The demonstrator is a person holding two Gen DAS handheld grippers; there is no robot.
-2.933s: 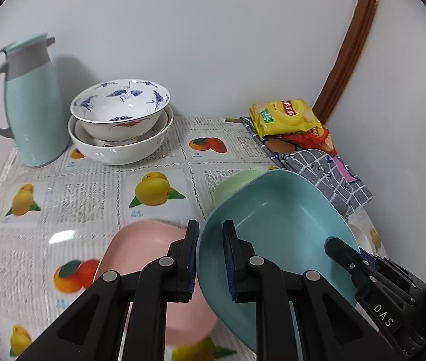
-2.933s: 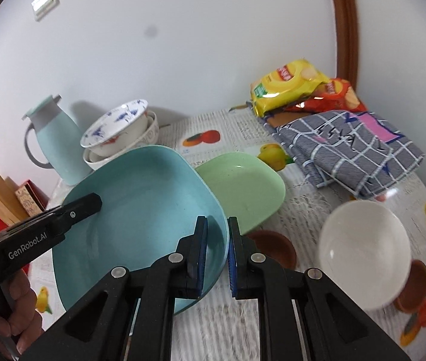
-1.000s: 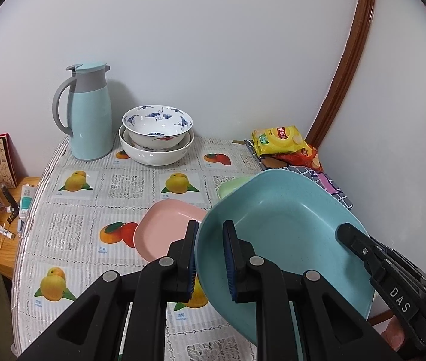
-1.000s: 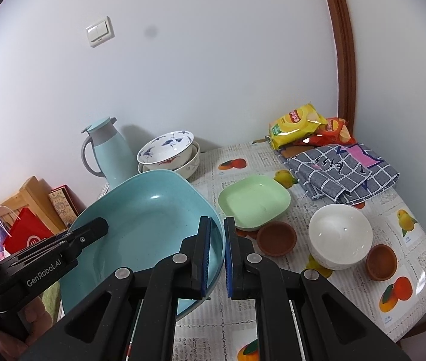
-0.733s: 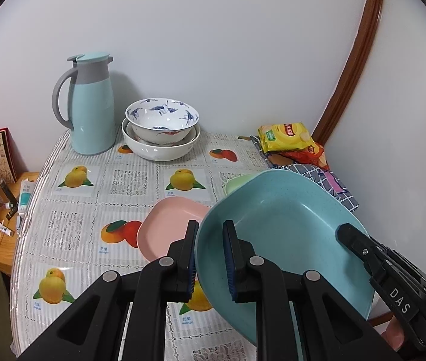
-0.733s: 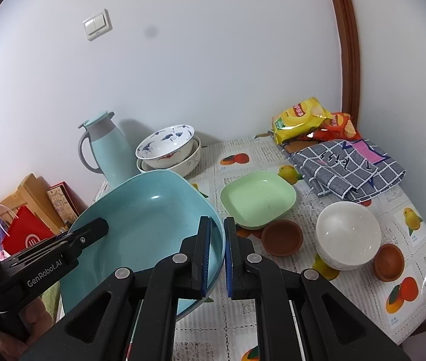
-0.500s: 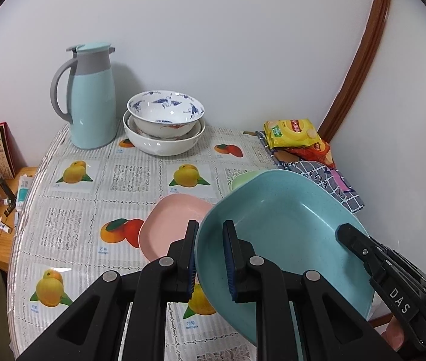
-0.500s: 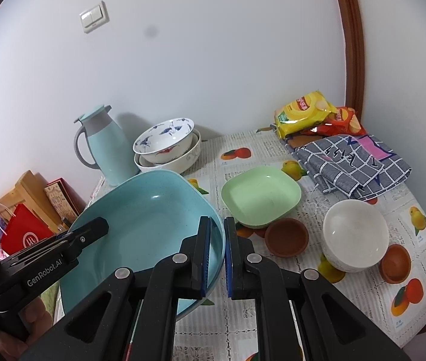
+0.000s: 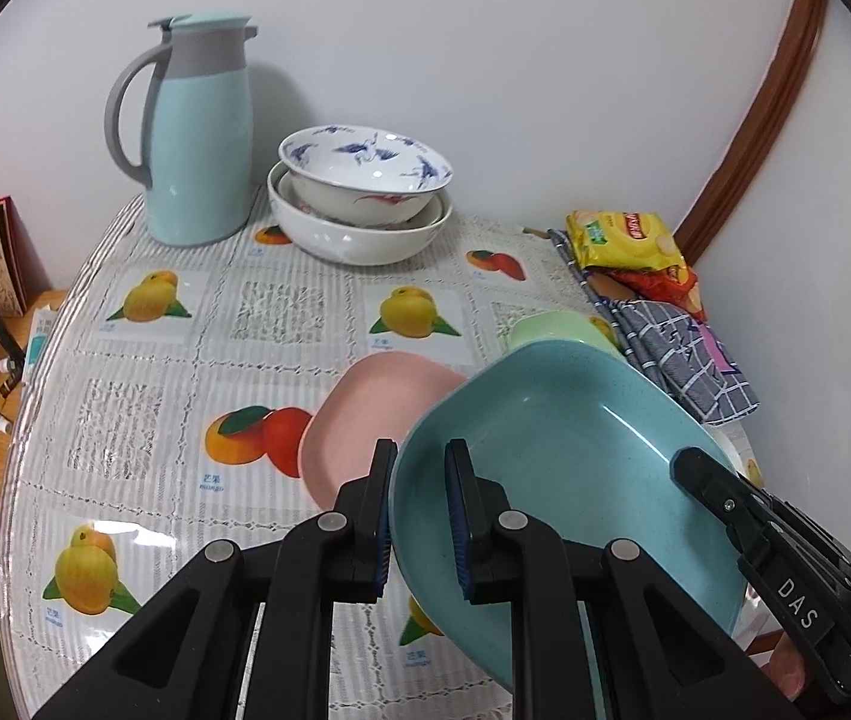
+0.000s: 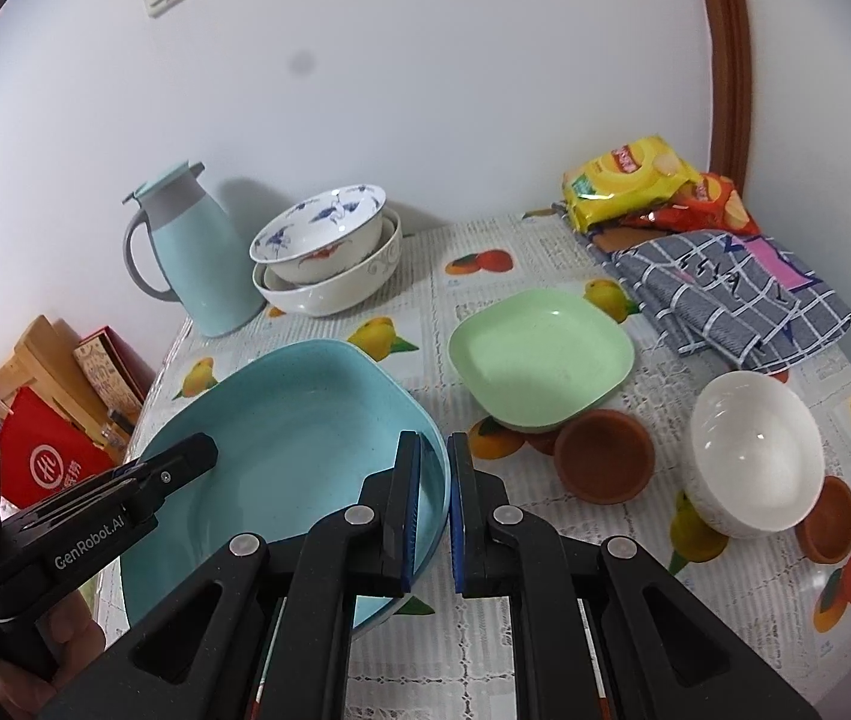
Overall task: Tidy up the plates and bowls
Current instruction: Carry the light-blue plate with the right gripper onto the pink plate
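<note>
Table (image 9: 281, 324): covered with a fruit-print cloth, set against a white wall.
Blue plate (image 9: 569, 474): held tilted above the table, over the near edge of the pink plate; gripped on two opposite rims.
Left gripper (image 9: 419, 516): jaws pinching the plate's left rim, one pad inside, one outside.
Right gripper (image 10: 433, 510): jaws pinching the plate's right rim the same way.
Jug (image 9: 197, 132): pale blue, upright at the back, just left of the bowl stack.
Bowl stack (image 9: 359, 204): blue-patterned bowl nested in a wider white one, at the back beside the jug.
Pink plate (image 9: 365, 414): flat on the cloth, partly hidden behind the blue plate.
Green plate (image 10: 539, 354): flat on the cloth, right of the blue plate, touching a brown dish at its near edge.
White bowl (image 10: 749, 456): upright, near the right edge.
Cloth (image 10: 725, 294): checked, folded, at the far right.
Snack bags (image 10: 635, 174): yellow atop red, in the back corner.
Brown dishes (image 10: 602, 462): two, flanking the white bowl.
</note>
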